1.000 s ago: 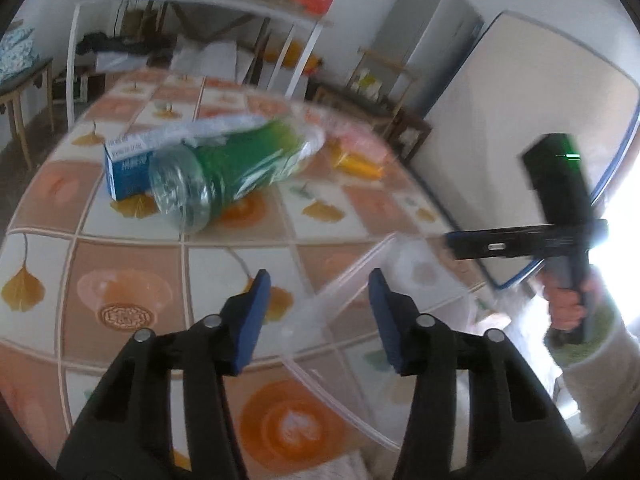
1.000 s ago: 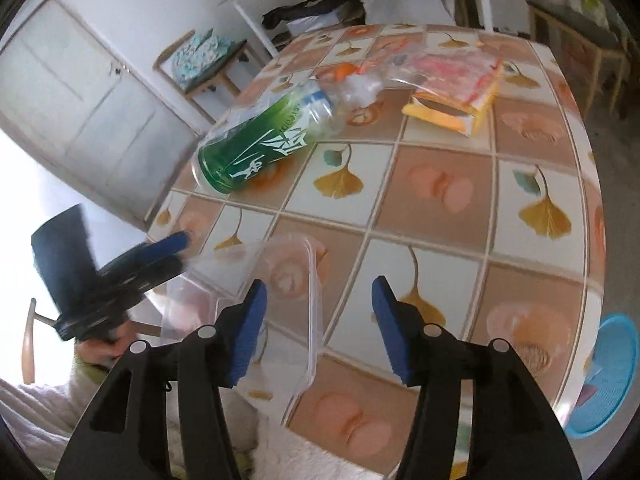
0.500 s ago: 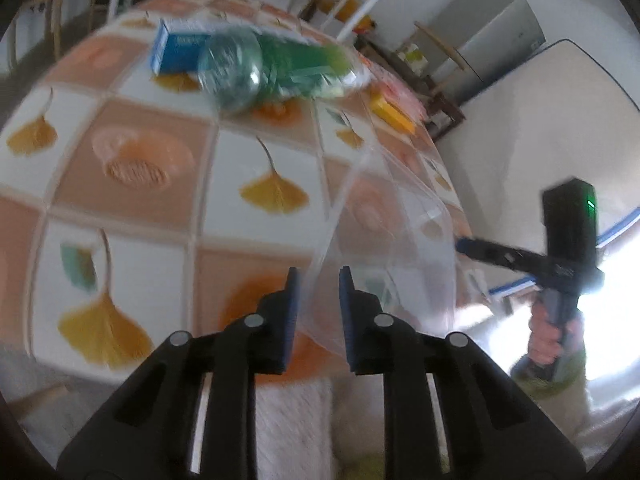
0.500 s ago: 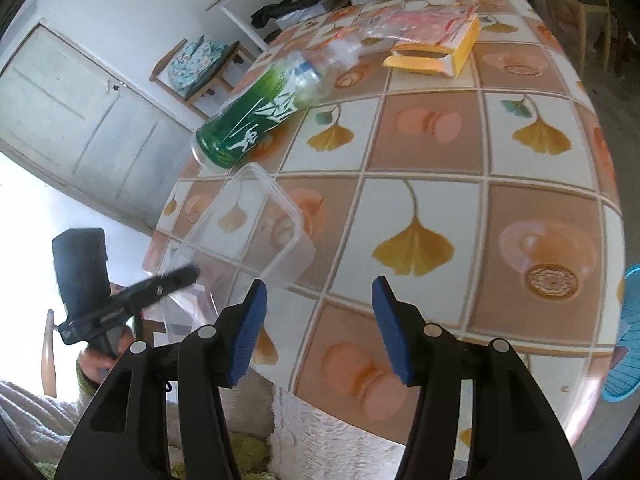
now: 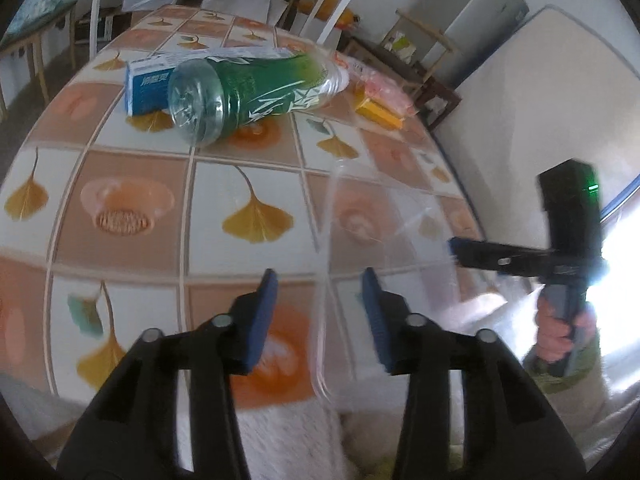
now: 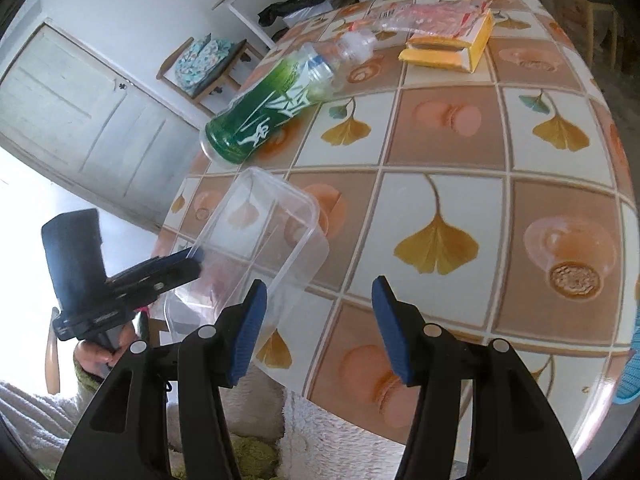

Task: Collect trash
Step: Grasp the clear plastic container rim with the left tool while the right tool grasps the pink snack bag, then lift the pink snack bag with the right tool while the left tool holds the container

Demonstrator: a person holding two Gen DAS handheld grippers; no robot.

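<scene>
A clear plastic container [image 5: 380, 220] stands tilted at the table's near edge. One thin wall of it runs between the jaws of my left gripper [image 5: 320, 312], which are opening; the pads do not press on it. From the right wrist view the same container [image 6: 272, 240] lies just left of my right gripper [image 6: 318, 328], which is open and holds nothing. The left gripper [image 6: 192, 260] touches the container's far rim there. A green-labelled plastic bottle [image 5: 260, 92] lies on its side further back, also seen as the bottle [image 6: 276, 108].
A blue and white carton [image 5: 148, 84] lies behind the bottle. A yellow box [image 6: 448, 48] with a crinkled clear wrapper [image 6: 424, 16] sits at the far end of the tiled table [image 6: 520, 152]. A blue basket [image 6: 630, 368] stands beyond the table's right edge.
The left jaws closed to a narrow gap on the container's wall, then spread apart again. The container has tipped up at the table's edge. The right gripper's jaws kept their width.
</scene>
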